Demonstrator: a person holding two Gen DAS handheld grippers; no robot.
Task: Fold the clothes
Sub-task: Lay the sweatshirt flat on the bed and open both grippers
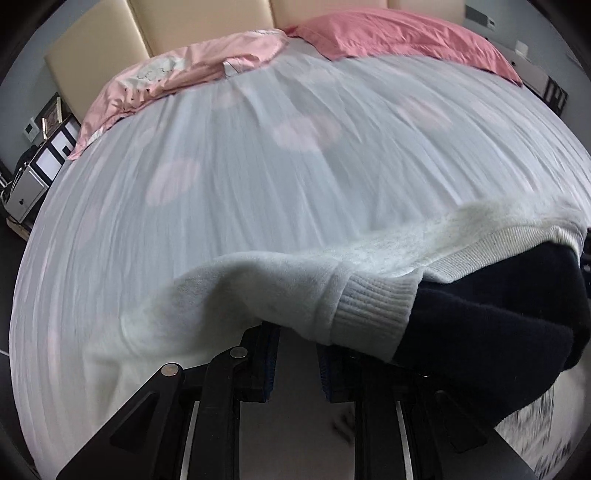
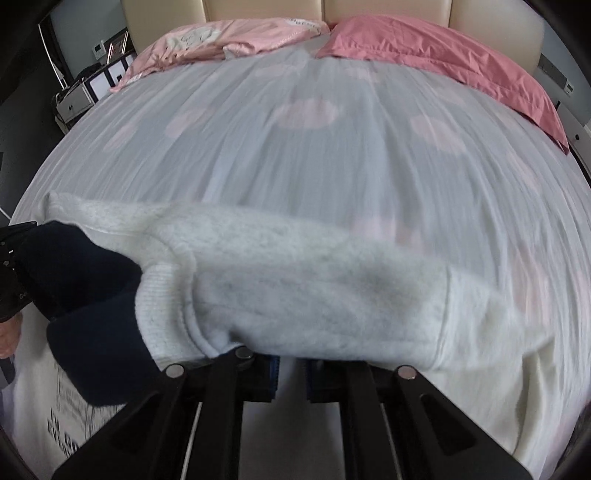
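Observation:
A white fleece sweatshirt (image 1: 280,280) with dark navy sleeves (image 1: 491,325) and ribbed cuffs is held up over the bed. It drapes over the tips of my left gripper (image 1: 295,354), whose jaws stand close together and grip its edge. In the right wrist view the same sweatshirt (image 2: 314,280) hangs over my right gripper (image 2: 291,373), also closed on the fabric, with the navy sleeve (image 2: 85,295) at left. The fingertips of both grippers are hidden under the cloth. The frames are motion-blurred.
The bed sheet (image 1: 295,147) is white with pale pink spots. Pink pillows (image 1: 406,33) lie at the beige headboard (image 1: 207,26). A nightstand with frames (image 1: 40,155) stands left of the bed. A printed white garment (image 2: 55,413) lies below the sweatshirt.

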